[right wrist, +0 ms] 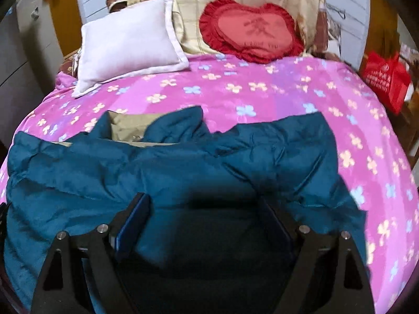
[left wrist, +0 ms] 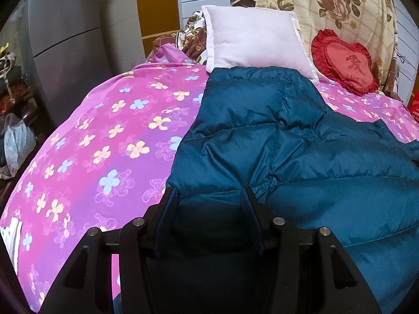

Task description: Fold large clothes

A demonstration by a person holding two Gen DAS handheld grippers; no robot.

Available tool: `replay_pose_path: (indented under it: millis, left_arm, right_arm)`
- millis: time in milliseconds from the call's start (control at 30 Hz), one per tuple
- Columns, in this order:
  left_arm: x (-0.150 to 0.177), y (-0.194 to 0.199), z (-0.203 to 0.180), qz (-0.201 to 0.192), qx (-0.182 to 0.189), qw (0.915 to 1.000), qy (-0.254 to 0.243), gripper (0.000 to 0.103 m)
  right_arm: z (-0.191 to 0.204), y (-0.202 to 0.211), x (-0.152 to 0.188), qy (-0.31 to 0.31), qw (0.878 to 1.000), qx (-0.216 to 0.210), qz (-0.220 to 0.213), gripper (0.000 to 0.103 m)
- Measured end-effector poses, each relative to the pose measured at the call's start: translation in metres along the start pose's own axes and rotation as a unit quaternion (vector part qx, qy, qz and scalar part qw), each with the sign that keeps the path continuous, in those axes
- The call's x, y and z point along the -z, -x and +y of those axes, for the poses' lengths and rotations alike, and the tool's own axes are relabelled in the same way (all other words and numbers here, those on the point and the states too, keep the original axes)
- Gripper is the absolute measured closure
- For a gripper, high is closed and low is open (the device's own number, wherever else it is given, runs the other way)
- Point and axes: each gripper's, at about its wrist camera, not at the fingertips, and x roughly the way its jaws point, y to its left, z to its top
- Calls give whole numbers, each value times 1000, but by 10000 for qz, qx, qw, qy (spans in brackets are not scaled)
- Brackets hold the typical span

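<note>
Left wrist view: blue puffy coat on pink bed, long way near to far. Both grippers' fingers spread wide, coat edge between, nothing pinched.

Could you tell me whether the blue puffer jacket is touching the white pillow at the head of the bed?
Apart. The right wrist view shows bare pink sheet between the jacket and pillow.

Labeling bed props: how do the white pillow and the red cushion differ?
Shape: the white pillow is square with a plain flange edge; the red cushion is heart-shaped with a ruffled border. Surface: the pillow is blank, the cushion carries a dark character at its centre. Position: the pillow sits left, the cushion right. Both lean at the head of the bed on the pink floral sheet.
</note>
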Motion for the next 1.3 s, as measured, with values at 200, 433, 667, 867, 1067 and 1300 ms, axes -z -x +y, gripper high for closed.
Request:
replay_pose_path:
  millis: [200,433,667,867,1067,1300]
  left_arm:
    - [0,-2,0,-1,-22,10000,-40,71]
    - [0,-2,0,14,-21,10000,-39,71]
    - [2,-2,-2,-33,-70,9999,-109,71]
    - [6,1,-6,-136,-179,9994,-254,71]
    - [6,1,-7,-127,-172,9995,-247,70]
    - [7,3,-5,-85,-76,9997,-195,70]
  right_arm:
    - [-1,-5,1,-95,9999,-26,-33,15]
    - [-13,56,28,-166,9984,-480,-248,14]
    - [-36,75,64,-255,9985,-344,-352,14]
    - [-36,59,72,-303,9990,-266,-206,14]
    - [-48,98,81,-485,9972,-291,-489,14]
    - [-57,98,105,-525,9978,100,-390,14]
